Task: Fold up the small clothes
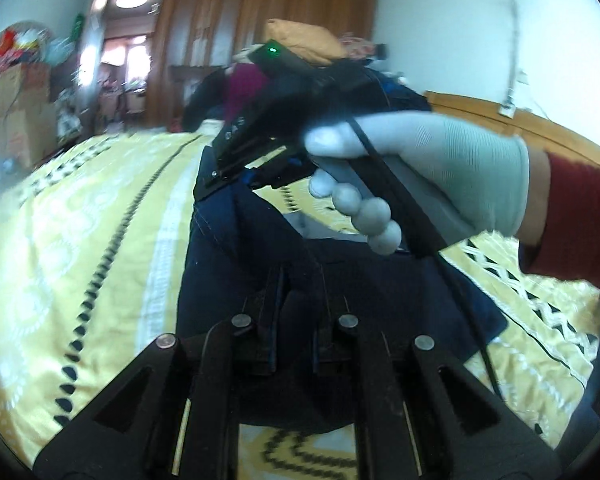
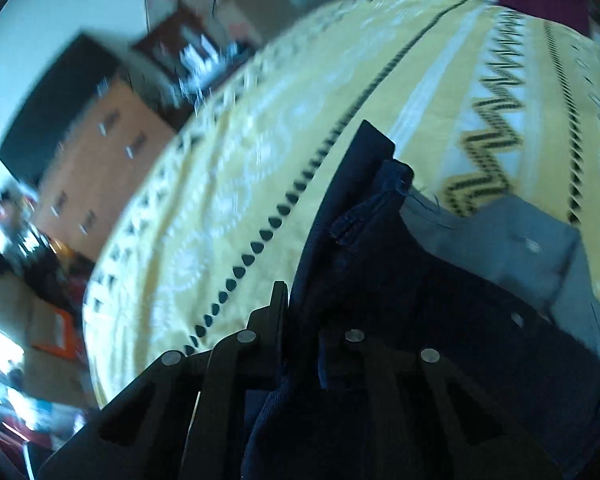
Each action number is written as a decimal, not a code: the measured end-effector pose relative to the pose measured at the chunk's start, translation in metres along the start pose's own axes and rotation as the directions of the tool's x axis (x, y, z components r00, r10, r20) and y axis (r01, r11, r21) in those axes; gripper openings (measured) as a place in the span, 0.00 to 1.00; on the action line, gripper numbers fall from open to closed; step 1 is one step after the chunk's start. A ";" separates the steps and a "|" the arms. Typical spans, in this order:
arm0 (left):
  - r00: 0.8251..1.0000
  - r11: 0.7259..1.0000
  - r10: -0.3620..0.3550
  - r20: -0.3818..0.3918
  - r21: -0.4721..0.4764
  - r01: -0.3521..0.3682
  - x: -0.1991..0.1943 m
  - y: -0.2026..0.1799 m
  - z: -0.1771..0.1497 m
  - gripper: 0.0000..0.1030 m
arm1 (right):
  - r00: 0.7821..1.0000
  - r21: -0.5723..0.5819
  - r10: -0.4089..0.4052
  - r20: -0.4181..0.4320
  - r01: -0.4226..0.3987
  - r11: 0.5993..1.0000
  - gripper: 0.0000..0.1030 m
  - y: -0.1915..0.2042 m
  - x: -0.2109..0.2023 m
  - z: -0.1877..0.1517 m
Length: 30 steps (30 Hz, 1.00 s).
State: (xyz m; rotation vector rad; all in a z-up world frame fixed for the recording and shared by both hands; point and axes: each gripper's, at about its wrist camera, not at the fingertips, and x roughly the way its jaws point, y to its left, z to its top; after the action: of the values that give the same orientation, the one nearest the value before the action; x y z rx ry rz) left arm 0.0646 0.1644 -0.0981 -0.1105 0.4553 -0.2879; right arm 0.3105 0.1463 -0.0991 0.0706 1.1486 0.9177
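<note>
A dark navy garment (image 1: 236,248) lies lifted over the yellow patterned bedspread (image 1: 80,240). My left gripper (image 1: 302,280) is shut on its near edge, with cloth bunched between the fingers. A grey-gloved hand (image 1: 420,160) holds my right gripper (image 1: 228,178), which pinches the garment's far edge above the bed. In the right wrist view the right gripper (image 2: 302,312) has navy garment (image 2: 400,280) cloth squeezed between its narrow jaws. A grey pocket lining (image 2: 500,240) hangs out to the right of it. The picture there is blurred.
The bedspread (image 2: 240,168) stretches wide to the left. A heap of clothes (image 1: 240,84) and an orange pillow (image 1: 300,40) sit at the far end of the bed. A wooden headboard (image 1: 520,124), a wardrobe (image 1: 260,20) and cardboard boxes (image 1: 16,108) surround it.
</note>
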 end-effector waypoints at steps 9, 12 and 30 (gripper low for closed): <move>0.961 0.948 -0.251 -0.117 0.170 0.268 0.044 -0.119 0.019 0.09 | 0.960 0.139 0.106 0.260 -0.146 0.979 0.14 -0.111 -0.138 -0.082; 0.926 0.903 -0.315 -0.209 0.235 0.361 0.081 -0.176 0.015 0.13 | 0.954 0.185 0.102 0.282 -0.159 0.970 0.14 -0.155 -0.169 -0.109; 0.809 0.817 -0.357 -0.468 0.264 0.513 0.098 -0.256 -0.032 0.35 | 0.954 0.441 0.110 0.279 -0.229 0.867 0.48 -0.337 -0.190 -0.214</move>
State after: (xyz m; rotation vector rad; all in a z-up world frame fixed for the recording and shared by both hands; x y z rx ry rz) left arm 0.0702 -0.1102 -0.1246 0.2352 0.7735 -0.8741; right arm 0.3167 -0.2799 -0.2167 0.6780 1.1212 0.7405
